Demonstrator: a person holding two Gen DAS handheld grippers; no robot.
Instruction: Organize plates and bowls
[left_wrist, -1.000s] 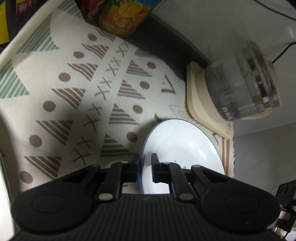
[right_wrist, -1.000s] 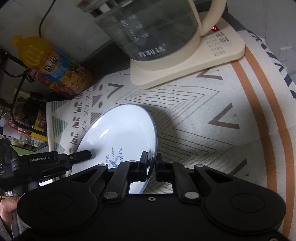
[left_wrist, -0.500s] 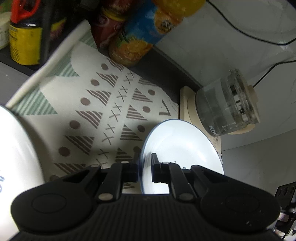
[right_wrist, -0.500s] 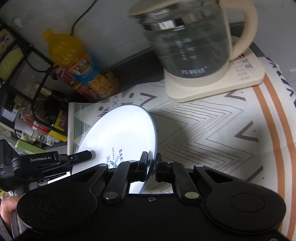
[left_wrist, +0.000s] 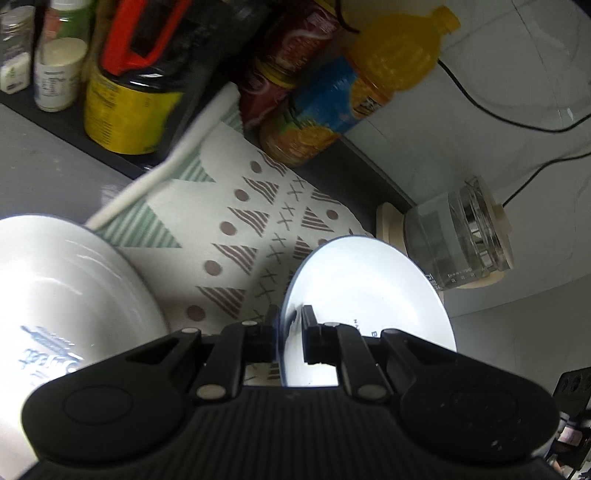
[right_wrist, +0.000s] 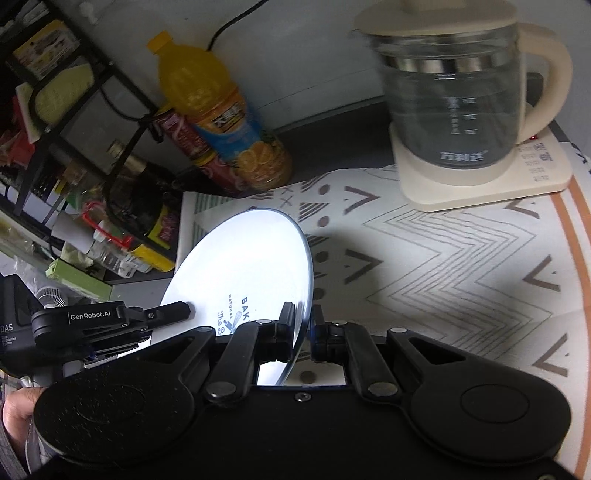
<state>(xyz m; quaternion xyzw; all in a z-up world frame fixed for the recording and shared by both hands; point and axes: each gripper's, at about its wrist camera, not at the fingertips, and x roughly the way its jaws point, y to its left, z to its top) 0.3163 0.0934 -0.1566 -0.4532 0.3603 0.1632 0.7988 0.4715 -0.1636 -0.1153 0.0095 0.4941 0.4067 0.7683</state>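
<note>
Pale wall (right_wrist: 317, 48) — black wire rack (right_wrist: 74, 122)

A dark grey tabletop (right_wrist: 332, 122) carries a cream cloth mat (right_wrist: 443, 258) printed with brown triangles, dots, crosses and zigzag lines, edged by an orange band on one side and green striped triangles on the other. A glass electric kettle with a cream handle and lid (right_wrist: 454, 110) stands on its cream square base (right_wrist: 491, 184), which rests partly on the mat's far edge. Well to the kettle's left, just off the mat on the bare tabletop, stands an orange juice bottle with a blue label (right_wrist: 218, 110), a red-labelled bottle (right_wrist: 184, 144) touching it. Beyond that, a large white bowl with blue lettering (left_wrist: 62, 291) sits at the mat's green-striped end.
</note>
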